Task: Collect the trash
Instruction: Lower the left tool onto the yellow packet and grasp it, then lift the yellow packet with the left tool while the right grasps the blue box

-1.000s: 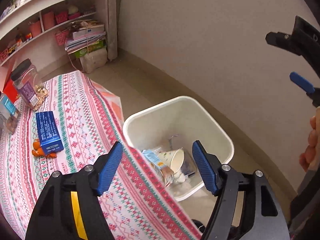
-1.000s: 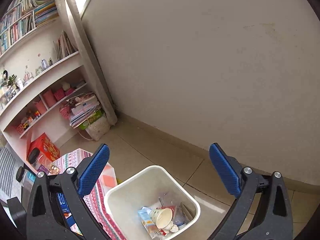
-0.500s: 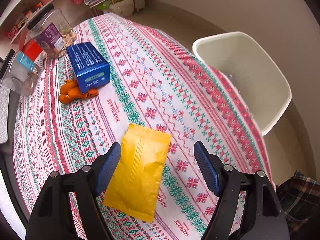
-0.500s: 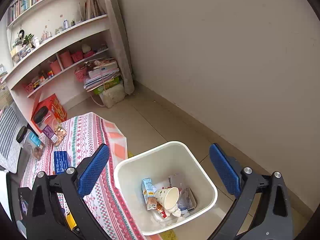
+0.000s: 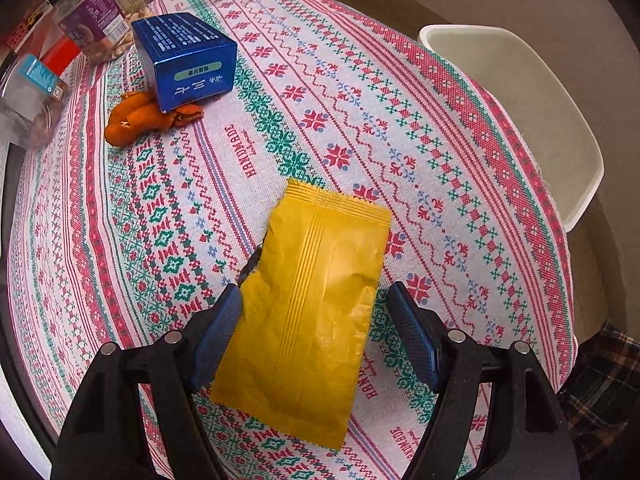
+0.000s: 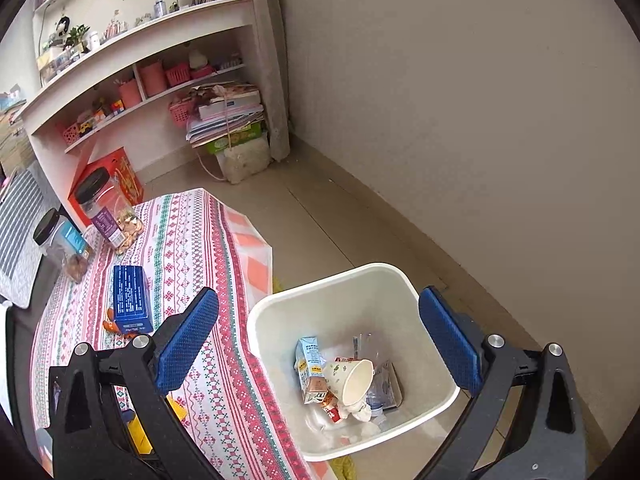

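Trash in the form of a flat, crinkled yellow foil wrapper is lying on the table, which is wearing a white cloth woven with red and green patterns. It is sitting lengthwise between the 2 blue-padded fingers of the left gripper, whose jaws are standing released on either side of the wrapper; whether the left pad is touching its edge cannot be told. Farther back on the table, a dark blue cardboard box is resting just beside some curled orange peel, which is touching the box's lower corner. Behind these, 2 clear plastic jars are standing near the far edge, 1 with a purple label and 1 with a teal label. A white rectangular plastic bin is standing on the floor just beyond the table's right edge. In the right wrist view, the right gripper is hovering above that bin with its jaws spread wide and grasping nothing. Inside the bin, a light blue drink carton, a white paper cup lying on its side, and some crumpled clear plastic are sitting together at the bottom. White wall shelves holding pink baskets are showing behind the table.
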Demonstrator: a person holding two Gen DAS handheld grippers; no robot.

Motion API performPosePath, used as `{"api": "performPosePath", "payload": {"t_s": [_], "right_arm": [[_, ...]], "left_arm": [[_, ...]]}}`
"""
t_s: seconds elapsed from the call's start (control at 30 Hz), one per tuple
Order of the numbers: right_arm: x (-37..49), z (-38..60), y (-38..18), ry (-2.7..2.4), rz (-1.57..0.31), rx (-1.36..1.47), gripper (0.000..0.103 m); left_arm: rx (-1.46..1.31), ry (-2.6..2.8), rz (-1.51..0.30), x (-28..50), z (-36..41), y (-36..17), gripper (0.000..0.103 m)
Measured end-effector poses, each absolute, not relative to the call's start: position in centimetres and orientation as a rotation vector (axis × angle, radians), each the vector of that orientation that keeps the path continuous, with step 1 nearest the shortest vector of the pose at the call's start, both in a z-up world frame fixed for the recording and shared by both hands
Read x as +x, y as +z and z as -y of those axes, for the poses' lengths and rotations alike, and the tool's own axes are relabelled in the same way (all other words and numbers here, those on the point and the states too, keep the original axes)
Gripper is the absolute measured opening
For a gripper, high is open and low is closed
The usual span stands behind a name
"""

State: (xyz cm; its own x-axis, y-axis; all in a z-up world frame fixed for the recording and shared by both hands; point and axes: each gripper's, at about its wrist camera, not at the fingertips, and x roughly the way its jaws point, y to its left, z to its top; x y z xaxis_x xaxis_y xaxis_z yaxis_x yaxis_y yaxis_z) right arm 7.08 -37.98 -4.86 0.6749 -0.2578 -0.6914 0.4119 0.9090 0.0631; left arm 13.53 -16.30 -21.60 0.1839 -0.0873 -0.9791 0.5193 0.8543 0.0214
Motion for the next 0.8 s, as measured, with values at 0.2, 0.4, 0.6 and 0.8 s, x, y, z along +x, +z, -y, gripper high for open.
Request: {"api": "performPosePath", "payload": {"t_s": [0.2,0.4,0.6,0.8], "right_arm": [[8.1,36.8,-5.6,-0.368,-0.772,0.194,0.096],[8.8,35.8,-5.9,-0.356,-0.787,0.174,0.096],[9.6,34.7,-6.2,-0.340,-0.793,0.163,0.096],[10.7,33.1,-6.6,-0.315,-0.804,0.146,0.096]], "left_arm": [[0.365,-0.462,-1.333,14.1,15.3,-21.9,0.074],[0.379,-0.474,-1.308,13.3,15.5,-21.6,0.063],[0.414,-0.483,-1.249,11.2,16.7,-21.0,0.035],[0.372,-0.441,-1.140,11.0,15.3,-18.3,0.025]]}}
